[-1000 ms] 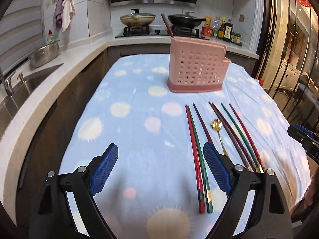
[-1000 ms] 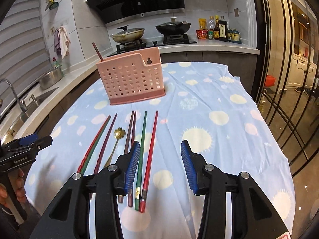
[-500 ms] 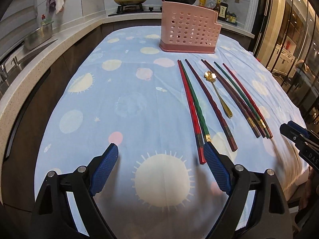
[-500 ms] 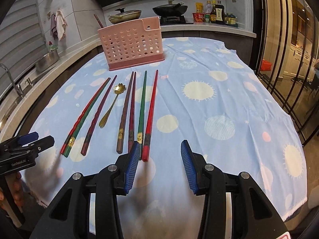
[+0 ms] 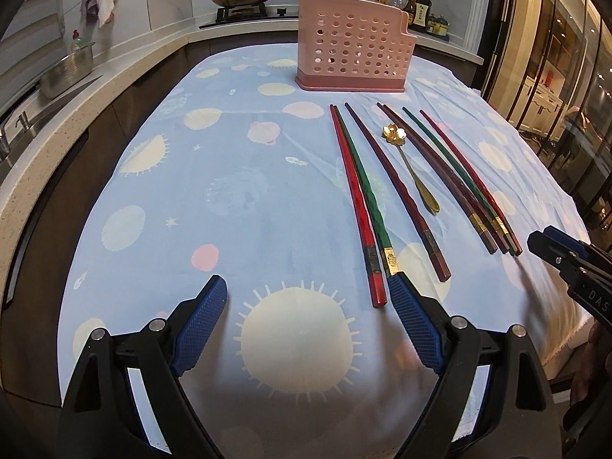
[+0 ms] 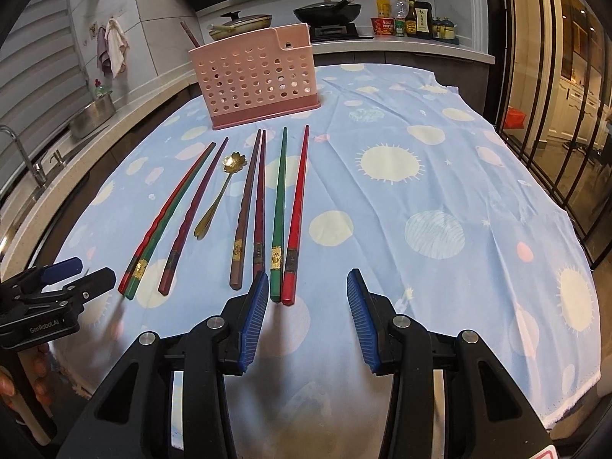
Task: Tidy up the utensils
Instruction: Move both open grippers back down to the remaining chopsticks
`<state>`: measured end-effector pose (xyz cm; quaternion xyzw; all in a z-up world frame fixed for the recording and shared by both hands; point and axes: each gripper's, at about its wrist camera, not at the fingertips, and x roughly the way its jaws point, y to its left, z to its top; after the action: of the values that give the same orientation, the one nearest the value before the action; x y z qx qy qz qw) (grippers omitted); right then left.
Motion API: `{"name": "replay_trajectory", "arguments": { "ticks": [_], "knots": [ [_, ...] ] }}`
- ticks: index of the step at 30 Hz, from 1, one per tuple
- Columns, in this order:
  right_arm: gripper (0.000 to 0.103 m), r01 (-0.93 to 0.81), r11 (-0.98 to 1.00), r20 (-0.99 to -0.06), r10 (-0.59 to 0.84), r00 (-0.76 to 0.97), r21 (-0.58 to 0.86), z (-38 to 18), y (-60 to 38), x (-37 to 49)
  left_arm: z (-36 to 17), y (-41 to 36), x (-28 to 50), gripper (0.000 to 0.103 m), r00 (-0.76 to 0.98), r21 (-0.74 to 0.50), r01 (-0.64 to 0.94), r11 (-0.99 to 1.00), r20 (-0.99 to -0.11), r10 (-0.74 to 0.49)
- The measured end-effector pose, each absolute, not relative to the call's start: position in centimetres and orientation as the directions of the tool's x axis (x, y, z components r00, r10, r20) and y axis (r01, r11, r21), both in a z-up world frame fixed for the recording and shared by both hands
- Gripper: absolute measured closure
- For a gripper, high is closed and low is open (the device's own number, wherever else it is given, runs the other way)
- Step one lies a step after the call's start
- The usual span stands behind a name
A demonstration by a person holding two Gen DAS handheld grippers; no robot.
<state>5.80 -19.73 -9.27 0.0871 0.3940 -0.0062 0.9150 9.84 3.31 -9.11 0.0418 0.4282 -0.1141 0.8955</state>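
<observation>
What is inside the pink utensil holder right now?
One dark chopstick sticks out of the pink utensil holder at its left end. Its perforated walls hide any other contents.

Both views are evenly lit by indoor light, fairly bright over the tablecloth [image 5: 244, 191] in the middle of the frame and dimmer toward the corners, which fall to black vignette. The light seems to come from overhead, though no lamp is visible. Soft, diffuse shadows lie at the bottom centre of each frame. Small warm glints show on the glass doors [image 6: 554, 76] at the right edge, and the gold spoon [image 6: 233, 162] catches a bright highlight. Fisheye distortion bows the countertop [image 5: 57, 114] at the left edge and the door frames at the right. The centre is sharp; the far right edge of the left wrist view looks slightly smeared.
</observation>
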Motion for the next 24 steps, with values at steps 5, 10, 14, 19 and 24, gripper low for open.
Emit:
{"name": "replay_trajectory", "arguments": {
  "ticks": [5, 10, 14, 19, 24],
  "knots": [
    [0.061, 0.085, 0.985, -0.718, 0.052, 0.694, 0.152, -9.3, -19.8, 6.3, -9.2, 3.2, 10.0, 0.020, 0.604, -0.020, 0.240, 0.971, -0.780, -0.165],
    [0.061, 0.091, 0.984, -0.721, 0.049, 0.691, 0.154, -9.6, -19.9, 6.8, -9.3, 3.3, 10.1, 0.020, 0.603, -0.019, 0.235, 0.972, -0.781, -0.161],
    [0.061, 0.098, 0.983, -0.719, 0.045, 0.693, 0.156, -9.6, -20.0, 7.2, -9.4, 3.3, 10.1, 0.020, 0.600, -0.021, 0.234, 0.972, -0.784, -0.161],
    [0.061, 0.100, 0.983, -0.721, 0.041, 0.692, 0.152, -9.8, -19.9, 7.6, -9.7, 3.2, 10.3, 0.020, 0.597, -0.018, 0.236, 0.972, -0.787, -0.159],
    [0.061, 0.099, 0.984, -0.722, 0.040, 0.691, 0.150, -10.0, -19.9, 7.8, -10.0, 3.1, 10.5, 0.020, 0.594, -0.018, 0.232, 0.973, -0.789, -0.156]
  ]
}}
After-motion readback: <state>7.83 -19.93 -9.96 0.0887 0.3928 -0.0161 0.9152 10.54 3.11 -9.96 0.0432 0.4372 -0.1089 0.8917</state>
